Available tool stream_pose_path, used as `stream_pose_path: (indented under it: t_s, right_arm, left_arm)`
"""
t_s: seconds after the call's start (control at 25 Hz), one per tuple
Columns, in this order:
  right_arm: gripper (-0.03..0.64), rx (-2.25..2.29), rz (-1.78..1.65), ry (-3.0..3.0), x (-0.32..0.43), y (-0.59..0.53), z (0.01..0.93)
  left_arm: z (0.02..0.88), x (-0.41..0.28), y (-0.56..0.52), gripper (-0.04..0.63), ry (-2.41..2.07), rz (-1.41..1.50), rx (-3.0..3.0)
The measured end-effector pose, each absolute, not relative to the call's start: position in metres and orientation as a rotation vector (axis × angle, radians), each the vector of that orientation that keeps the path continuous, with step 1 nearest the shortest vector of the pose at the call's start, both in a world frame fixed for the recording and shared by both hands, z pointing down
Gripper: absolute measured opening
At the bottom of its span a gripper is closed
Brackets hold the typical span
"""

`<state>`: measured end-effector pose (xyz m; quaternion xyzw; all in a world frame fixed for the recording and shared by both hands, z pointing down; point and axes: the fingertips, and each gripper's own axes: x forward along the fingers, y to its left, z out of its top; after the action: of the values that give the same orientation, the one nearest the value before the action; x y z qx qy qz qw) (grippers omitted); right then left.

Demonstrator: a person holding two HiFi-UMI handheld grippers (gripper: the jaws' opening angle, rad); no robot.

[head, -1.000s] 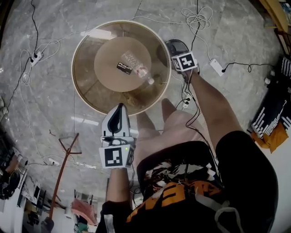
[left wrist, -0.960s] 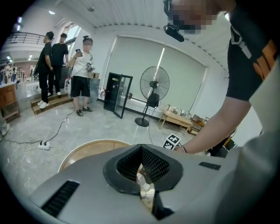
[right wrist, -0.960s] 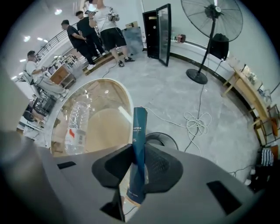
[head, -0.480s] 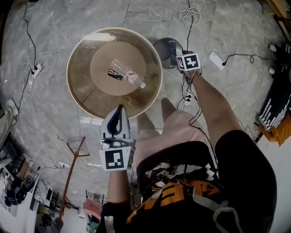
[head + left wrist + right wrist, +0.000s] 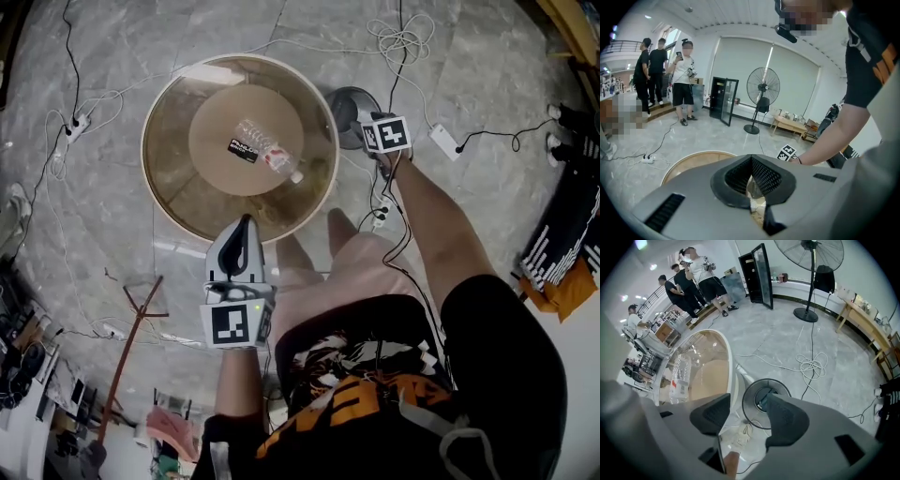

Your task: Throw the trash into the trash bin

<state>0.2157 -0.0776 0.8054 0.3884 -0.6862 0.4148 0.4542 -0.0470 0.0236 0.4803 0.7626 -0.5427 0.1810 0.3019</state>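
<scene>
Right of the round table (image 5: 176, 180) in the head view, right gripper (image 5: 382, 137) points steeply down above the trash bin (image 5: 347, 103). Its jaws are apart at a medium gap and have just been opening. Nothing is between the pads; the bin's mouth shows through the gap in the right gripper view. Bin is round, grey and metal-looking, with a ring lid and a centre hole. A bluish item shows inside the hole, can't tell what it is.

Table has a glass top, white rim and tan disc underneath. Clear plastic bottle (image 5: 265, 150) lies on its side on the glass, well apart from the bin. It has a black label with white print, too small to read.

Left gripper (image 5: 246, 230) sits at the table's lower edge, jaws together, empty; pads are black and ribbed. Both marker cubes show black-and-white square codes.

Floor is grey marble-look tile with white cables (image 5: 405, 36) and a white power strip (image 5: 443, 139). Pedestal fan (image 5: 763, 91) stands behind.
</scene>
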Motion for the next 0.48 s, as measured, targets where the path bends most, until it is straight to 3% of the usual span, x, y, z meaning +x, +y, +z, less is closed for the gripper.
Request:
stream_pose_path:
  t_s: [0.24, 0.48]
  right_arm:
    - [0.252, 0.882, 0.979, -1.756, 0.16, -0.079, 0.799]
    - [0.245, 0.653, 0.901, -1.999, 0.05, -0.056, 0.765]
  left_arm:
    - [0.488, -0.084, 0.045, 0.023, -1.482, 0.527, 1.964]
    - [0.494, -0.128, 0.058, 0.023, -1.557, 0.48, 1.898]
